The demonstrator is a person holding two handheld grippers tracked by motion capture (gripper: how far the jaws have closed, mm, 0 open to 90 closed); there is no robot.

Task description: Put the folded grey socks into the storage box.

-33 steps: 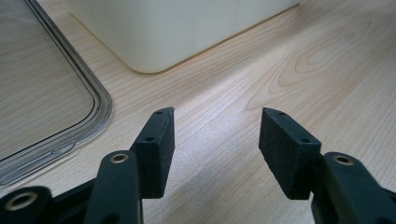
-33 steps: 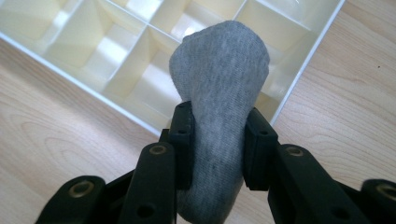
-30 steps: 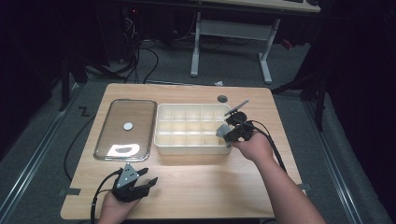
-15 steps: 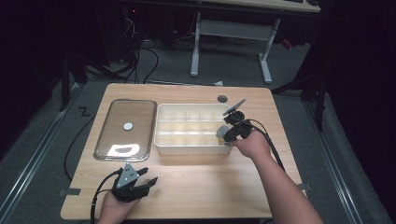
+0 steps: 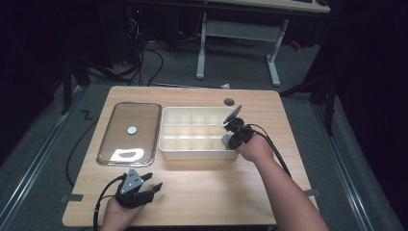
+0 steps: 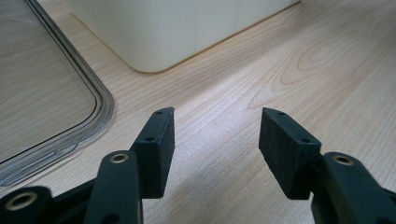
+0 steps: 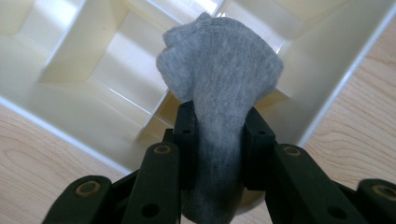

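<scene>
1. Over the desk (image 5: 202,187), the high view has the right tool (image 5: 230,135) at the near right corner of the cream divided tray (image 5: 166,130), with a grey sock (image 5: 225,141) bunched at its tip above the rim there. The left tool (image 5: 143,190) rests near the front edge, well apart from the tray. A clear lid (image 5: 129,111) lies flat just left of the tray, with a small white disc (image 5: 132,129) under or on it.

2. Along the left tool's view, its jaws stand apart with nothing between them, only bare desk (image 6: 289,70). The tray's rounded corner (image 6: 154,42) and the lid's edge (image 6: 100,100) lie ahead. This tool is released and idle.

3. Along the right tool's view, the jaws have just been closing and are clenched on the sock (image 7: 219,93), which rises in a rumpled ball past the pads (image 7: 187,135) and hangs over a corner compartment (image 7: 126,60) of the tray.

4. To do this step well, I judge the sock should be centred over one compartment, clear of the thin dividers, and lowered until its bulk sits below the wall tops before letting go. Releasing too high, or astride a divider, would likely leave it draped across two cells or over the rim. The left tool could steady the tray if it slides.
</scene>
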